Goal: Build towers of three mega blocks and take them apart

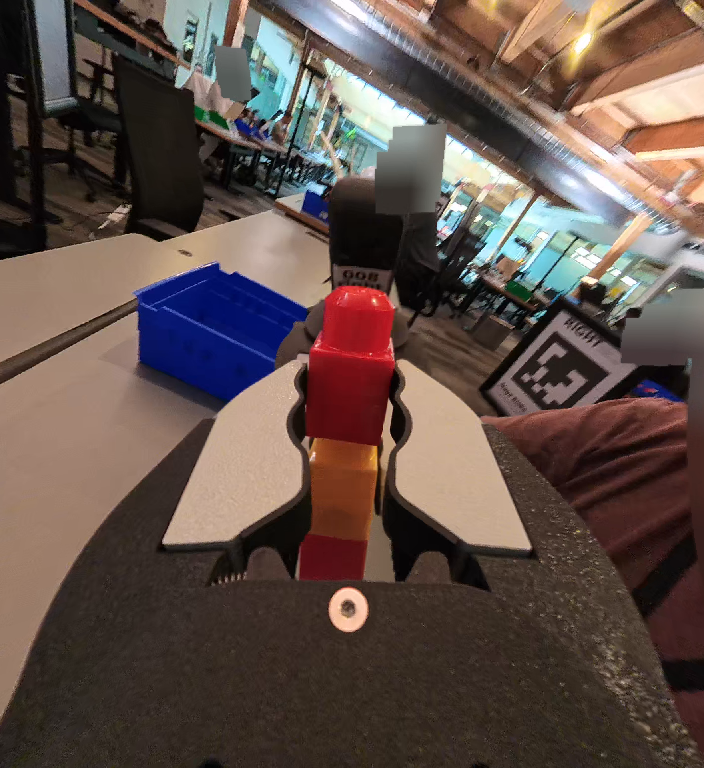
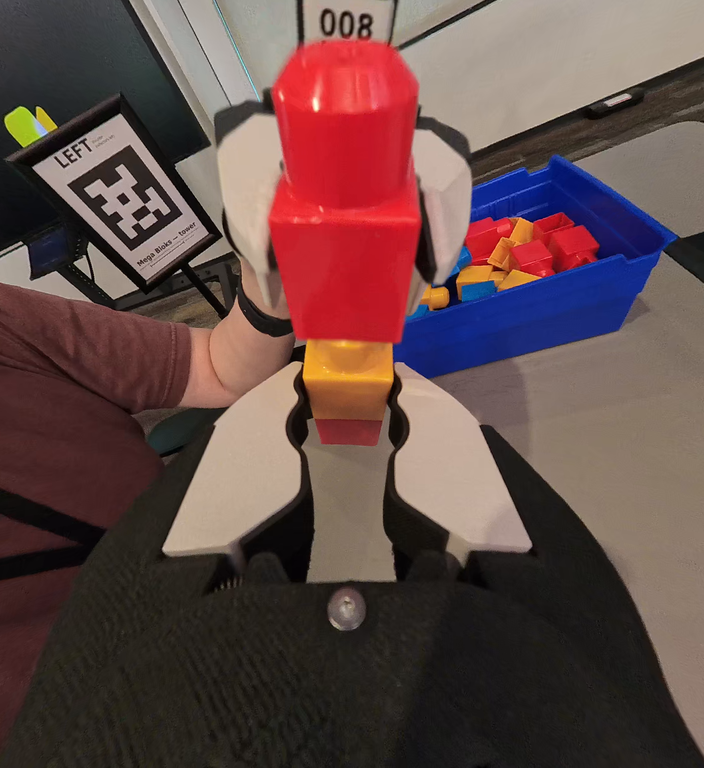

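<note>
A tower of three mega blocks is held in the air between my two grippers. My left gripper [image 1: 350,374] is shut on the top red block [image 1: 352,395], with both pads against its sides. It also shows in the right wrist view [image 2: 344,199], clamping that red block [image 2: 344,249]. My right gripper [image 2: 347,386] is shut on the orange middle block [image 2: 348,392], which also shows in the left wrist view [image 1: 342,486]. The orange block's stud [image 2: 346,353] shows under the top red block. A second red block [image 2: 349,432] hangs below the orange one.
A blue bin [image 2: 549,320] holding several red, orange and blue blocks [image 2: 528,253] stands on the grey table [image 2: 591,478] to the right. It also shows in the left wrist view [image 1: 200,345]. Marker signs [image 2: 121,195] [image 1: 558,365] stand beyond the table's edge. A person's maroon sleeve [image 2: 51,365] is close by. The grippers' ends are close to 7 centimetres from one another.
</note>
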`<action>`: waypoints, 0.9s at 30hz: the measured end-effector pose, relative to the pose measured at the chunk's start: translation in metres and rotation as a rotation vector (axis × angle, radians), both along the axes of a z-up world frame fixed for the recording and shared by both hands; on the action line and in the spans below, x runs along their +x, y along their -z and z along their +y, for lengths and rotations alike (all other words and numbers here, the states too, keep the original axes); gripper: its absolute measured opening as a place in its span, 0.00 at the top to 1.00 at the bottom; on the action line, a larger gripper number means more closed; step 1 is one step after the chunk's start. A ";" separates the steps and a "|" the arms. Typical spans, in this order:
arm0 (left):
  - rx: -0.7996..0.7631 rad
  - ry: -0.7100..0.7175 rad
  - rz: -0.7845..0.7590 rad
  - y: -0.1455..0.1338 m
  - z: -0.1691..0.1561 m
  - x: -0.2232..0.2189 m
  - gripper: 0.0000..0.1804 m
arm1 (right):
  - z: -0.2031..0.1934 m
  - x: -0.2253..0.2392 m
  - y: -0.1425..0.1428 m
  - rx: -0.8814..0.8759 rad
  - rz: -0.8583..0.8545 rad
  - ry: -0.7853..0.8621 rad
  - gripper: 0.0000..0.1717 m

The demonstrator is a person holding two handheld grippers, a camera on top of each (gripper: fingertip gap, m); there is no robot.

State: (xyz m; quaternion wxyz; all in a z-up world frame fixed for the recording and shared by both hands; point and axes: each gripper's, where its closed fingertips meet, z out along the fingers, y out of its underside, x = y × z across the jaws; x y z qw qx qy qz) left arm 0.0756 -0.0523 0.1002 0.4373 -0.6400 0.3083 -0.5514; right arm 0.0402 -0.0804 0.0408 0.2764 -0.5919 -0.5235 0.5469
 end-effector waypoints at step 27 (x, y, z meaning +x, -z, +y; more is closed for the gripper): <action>-0.043 0.114 0.187 0.033 -0.012 0.009 0.80 | -0.005 0.010 0.016 0.038 -0.126 -0.089 0.79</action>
